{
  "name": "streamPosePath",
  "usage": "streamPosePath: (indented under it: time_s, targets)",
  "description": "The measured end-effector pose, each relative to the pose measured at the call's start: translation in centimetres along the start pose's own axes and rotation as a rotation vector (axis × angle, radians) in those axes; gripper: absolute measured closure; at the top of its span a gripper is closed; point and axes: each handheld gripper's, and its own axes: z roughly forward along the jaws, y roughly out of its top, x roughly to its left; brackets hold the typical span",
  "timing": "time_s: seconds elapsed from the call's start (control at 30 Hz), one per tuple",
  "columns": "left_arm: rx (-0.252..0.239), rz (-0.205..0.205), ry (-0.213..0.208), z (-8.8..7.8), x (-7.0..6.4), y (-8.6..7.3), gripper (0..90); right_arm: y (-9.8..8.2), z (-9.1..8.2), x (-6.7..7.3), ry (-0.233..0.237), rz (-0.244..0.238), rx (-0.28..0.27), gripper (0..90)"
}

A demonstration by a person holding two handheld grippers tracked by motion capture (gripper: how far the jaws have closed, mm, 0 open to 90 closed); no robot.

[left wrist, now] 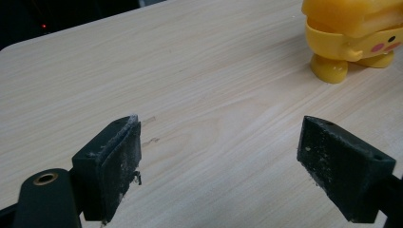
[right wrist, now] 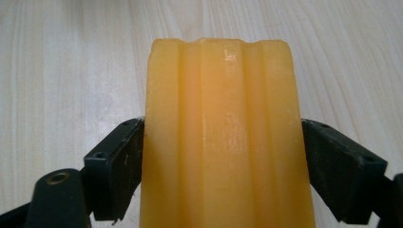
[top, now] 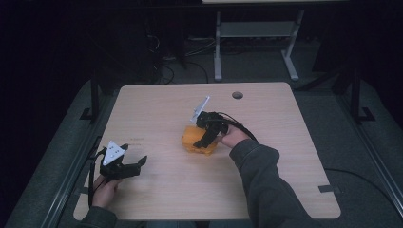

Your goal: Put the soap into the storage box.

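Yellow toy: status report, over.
Right tool shut on yellow toy, toy on table. Left tool open, apart from it. Nothing in the way.

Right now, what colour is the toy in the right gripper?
Yellow-orange toy figure, with pink cheek spots; the left gripper view shows them best.

I see a glossy, smooth yellow plastic toy (right wrist: 223, 137), a matt pale wood-grain table (left wrist: 199, 85), and matt black pads (left wrist: 119, 166), scuffed, dusty.
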Motion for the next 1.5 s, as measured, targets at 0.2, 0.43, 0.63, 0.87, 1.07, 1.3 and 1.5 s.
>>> streamPosePath:
  time_s: [0.2,0.43,0.63,0.87,1.07,1.3,1.5]
  targets:
    - [-0.001,-0.003,0.000,0.0,0.0,0.0,14.0,-0.2,-0.7,0.1,-0.011,0.006,-0.004,17.4]
    - [0.004,0.002,0.001,0.0,-0.1,0.0,14.0,-0.6,-2.0,0.2,-0.031,0.018,-0.011,17.6]
    - [0.006,0.005,0.000,0.0,-0.1,0.0,14.0,-1.1,-2.8,0.3,-0.046,0.022,-0.036,18.1]
    - [0.005,0.004,0.001,0.0,-0.1,0.0,14.0,-1.6,-3.6,0.5,-0.066,0.026,-0.044,18.6]
    - [0.006,0.004,0.000,0.0,-0.1,0.0,14.0,-1.8,-4.5,0.7,-0.082,0.027,-0.054,19.4]
    - [0.007,0.006,0.001,0.1,-0.1,0.0,14.0,-2.4,-5.4,0.9,-0.098,0.046,-0.059,19.7]
    - [0.007,0.006,0.000,0.1,-0.1,0.0,14.0,-3.4,-6.1,1.1,-0.098,0.071,-0.073,20.3]
